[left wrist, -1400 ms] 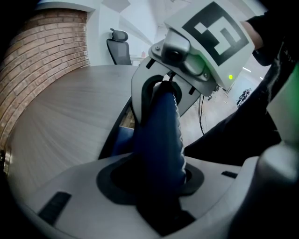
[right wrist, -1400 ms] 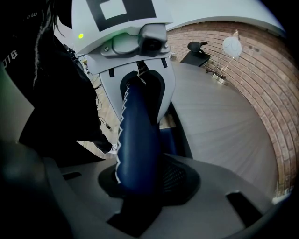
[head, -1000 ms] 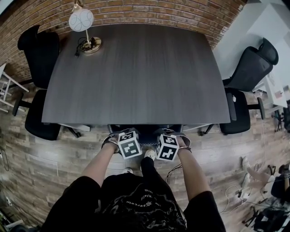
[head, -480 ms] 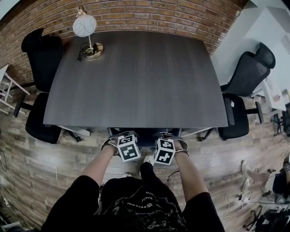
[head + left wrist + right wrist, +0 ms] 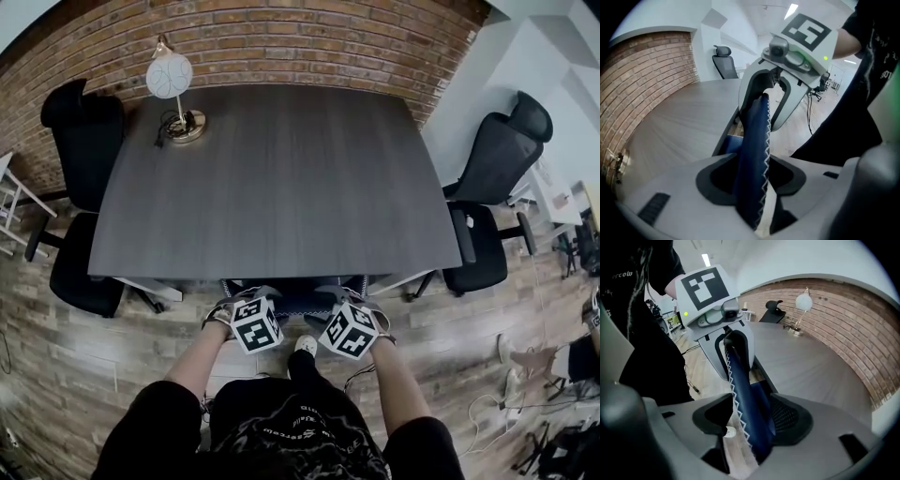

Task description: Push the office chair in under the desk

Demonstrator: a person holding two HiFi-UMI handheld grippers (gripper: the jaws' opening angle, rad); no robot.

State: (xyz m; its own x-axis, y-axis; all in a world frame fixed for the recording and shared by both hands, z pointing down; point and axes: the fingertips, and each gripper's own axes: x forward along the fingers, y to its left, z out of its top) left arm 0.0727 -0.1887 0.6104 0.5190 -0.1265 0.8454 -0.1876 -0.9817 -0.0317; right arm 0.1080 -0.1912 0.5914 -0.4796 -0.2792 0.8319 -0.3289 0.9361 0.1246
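The office chair's blue back [image 5: 292, 292], edged with white zigzag stitching, pokes out from under the near edge of the dark grey desk [image 5: 281, 178]. My left gripper [image 5: 246, 298] and right gripper [image 5: 343, 300] sit over its top edge, side by side. In the left gripper view the blue back [image 5: 752, 140] runs between the left gripper's [image 5: 754, 180] jaws, which are opening, with a gap on one side. The right gripper's [image 5: 752, 420] jaws are opening too. The blue back [image 5: 745, 394] lies against one pad and floor shows at the other.
A globe lamp [image 5: 172, 84] stands on the desk's far left corner, before a brick wall. Black office chairs stand at the desk's left [image 5: 80, 141] and right [image 5: 497, 159]. Cables [image 5: 487, 398] lie on the wooden floor at the right.
The desk and grippers sit lower in the head view than before. Both grippers stay at the chair back by the desk's near edge. The right cube has tilted outward.
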